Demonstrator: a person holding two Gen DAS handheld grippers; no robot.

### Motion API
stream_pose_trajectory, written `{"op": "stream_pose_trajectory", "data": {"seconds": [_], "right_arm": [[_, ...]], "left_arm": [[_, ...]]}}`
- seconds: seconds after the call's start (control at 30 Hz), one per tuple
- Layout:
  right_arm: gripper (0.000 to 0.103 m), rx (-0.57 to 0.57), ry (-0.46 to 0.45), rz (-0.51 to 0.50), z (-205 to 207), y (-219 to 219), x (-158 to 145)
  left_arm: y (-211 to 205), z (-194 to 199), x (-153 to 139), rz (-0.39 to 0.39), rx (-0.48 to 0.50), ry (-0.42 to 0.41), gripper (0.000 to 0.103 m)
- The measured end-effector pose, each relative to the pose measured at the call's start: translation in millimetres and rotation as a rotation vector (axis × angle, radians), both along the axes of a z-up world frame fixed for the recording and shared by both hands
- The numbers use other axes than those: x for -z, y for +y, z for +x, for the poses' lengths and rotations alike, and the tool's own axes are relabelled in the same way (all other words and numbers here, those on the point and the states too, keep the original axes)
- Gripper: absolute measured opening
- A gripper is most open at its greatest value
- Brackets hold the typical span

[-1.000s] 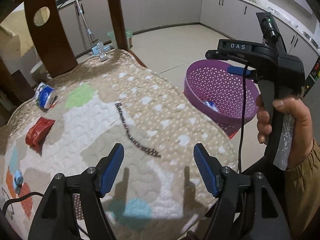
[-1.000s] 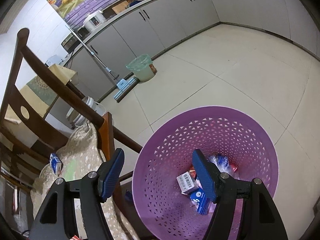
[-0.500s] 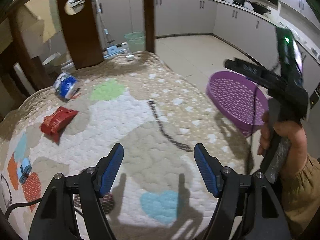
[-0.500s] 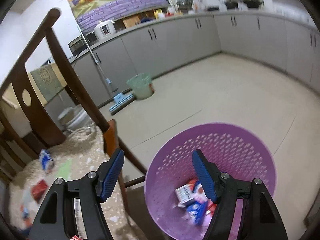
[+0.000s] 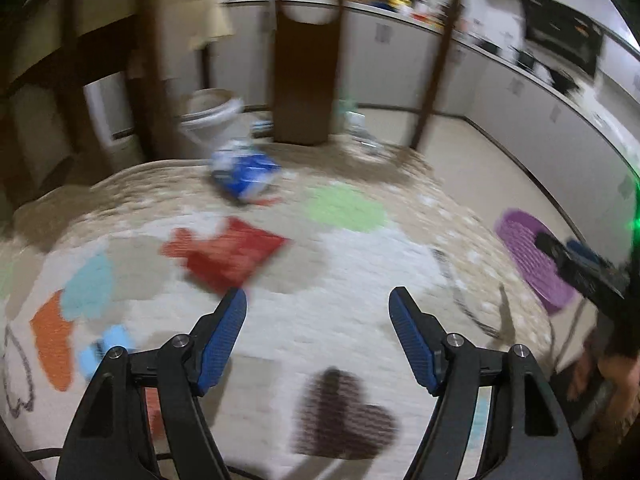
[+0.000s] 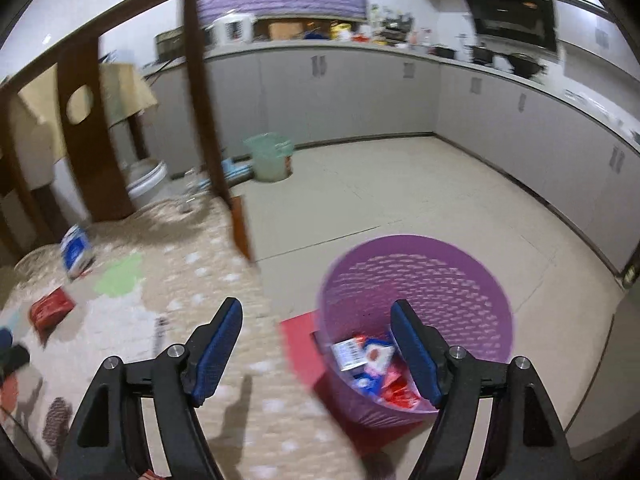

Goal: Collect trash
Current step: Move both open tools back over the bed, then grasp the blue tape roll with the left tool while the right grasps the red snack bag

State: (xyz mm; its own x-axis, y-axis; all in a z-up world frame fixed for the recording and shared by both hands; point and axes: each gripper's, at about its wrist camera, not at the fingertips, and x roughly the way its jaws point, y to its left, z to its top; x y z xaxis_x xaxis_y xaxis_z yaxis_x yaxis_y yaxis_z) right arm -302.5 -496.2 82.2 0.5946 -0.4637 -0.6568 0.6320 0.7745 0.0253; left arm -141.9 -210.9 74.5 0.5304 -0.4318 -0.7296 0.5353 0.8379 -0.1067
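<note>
Where fingers (image 5: 230, 316) gape, red wrapper (image 5: 226, 254) ahead

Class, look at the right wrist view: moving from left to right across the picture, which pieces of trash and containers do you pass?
Red crumpled wrapper on the quilted mat → blue-and-white packet → pale green plastic bin on the floor → purple perforated plastic basket holding wrappers.

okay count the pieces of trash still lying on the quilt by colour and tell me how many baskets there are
Red wrapper: 1
Blue-and-white packet: 1
Purple basket: 1
Total: 3, with 2 pieces of trash still on the quilt. The basket already holds several packets, too jumbled to count.
</note>
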Motion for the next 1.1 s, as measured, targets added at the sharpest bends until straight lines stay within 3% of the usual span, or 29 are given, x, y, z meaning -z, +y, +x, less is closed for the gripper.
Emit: {"op": "stream_pose_trajectory", "data": {"seconds": [0.2, 0.4, 0.6, 0.8, 0.87, 0.97, 1.1], "right_arm": [[0.08, -0.193, 0.048, 0.078, 61.2, 53.3, 0.3], [0.08, -0.402, 0.101, 0.152, 127.1, 107.2, 5.2], [0.08, -0.542, 0.159, 0.216, 180.4, 147.2, 17.2], [0.08, -0.63, 0.214, 0.301, 214.5, 173.5, 31.0], [0.081, -0.645, 0.24, 0.33, 226.0, 179.5, 37.4], [0.081, -0.645, 0.251, 0.361, 236.1, 185.6, 44.0], [0.083, -0.624, 0.275, 0.368, 244.5, 191.5, 49.5]], "left_arm": [[76.5, 43.8, -1.0, -0.008, -0.201, 0.018, 0.075], [143.1, 76.8, 12.9, -0.093, -0.33, 0.097, 0.075], [175.0, 92.0, 24.5, -0.142, -0.303, 0.186, 0.075], [222.1, 105.3, 39.6, -0.317, -0.344, 0.308, 0.075], [228.9, 106.5, 41.4, -0.343, -0.351, 0.329, 0.075], [227.8, 106.3, 44.6, -0.339, -0.326, 0.35, 0.075], [204.7, 100.3, 46.0, -0.26, -0.226, 0.348, 0.075]]}}
